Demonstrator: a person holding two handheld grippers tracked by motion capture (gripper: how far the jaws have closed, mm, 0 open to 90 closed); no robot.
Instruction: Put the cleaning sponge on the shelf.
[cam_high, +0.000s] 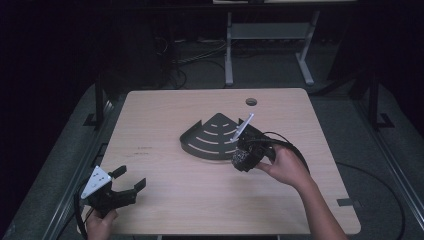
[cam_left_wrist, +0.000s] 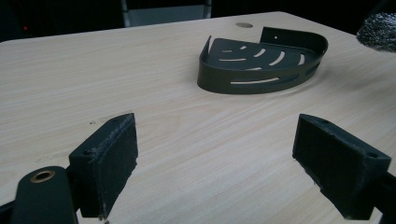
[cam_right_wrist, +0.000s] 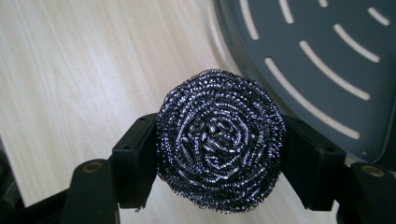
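Pale wood-grain table (cam_high: 165, 125) in a dark room. My right gripper (cam_right_wrist: 219, 154) clamps a steel-wool scourer (cam_right_wrist: 220, 140): round, coiled in concentric rings, dark w/ silvery glints, pinched at both sides, held just above the tabletop beside the slotted dark corner tray (cam_high: 210, 137). My left gripper (cam_high: 126, 181), near the table's front-left edge, has jaws spread wide w/ nothing between.

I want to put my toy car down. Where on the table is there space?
Lots of bare table: the whole left side between the rack and the left gripper, the front edge between both hands, and the far strip behind the rack. It is crowded at the rack's right, where the right gripper holds a scrubber.
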